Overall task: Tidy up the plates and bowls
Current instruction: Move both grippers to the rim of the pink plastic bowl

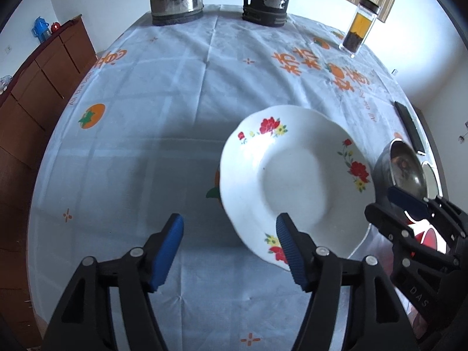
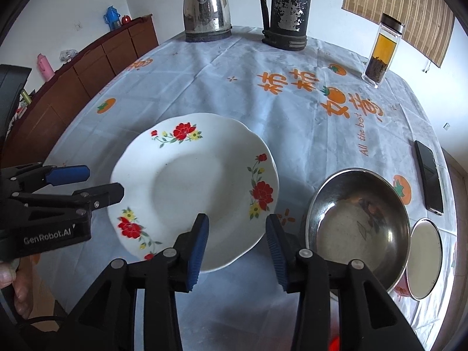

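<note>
Plate [image 1: 295, 175] with red flowers is lying on the tablecloth [image 1: 146, 117] in the left view, the left gripper [image 1: 231, 248] standing apart beside its rim, while in the right view the right gripper [image 2: 237, 248] is hanging apart and empty between plate and steel bowl [image 2: 358, 219].

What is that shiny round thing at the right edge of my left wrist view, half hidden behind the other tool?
Observer: An empty steel bowl, to the right of the flowered plate.
Operator: Is the right tool gripping anything?
Observer: No. The right tool is open, with nothing between its pads.
Operator: Anything beyond the bowl?
Observer: A small round dish lies just to its right.
</note>
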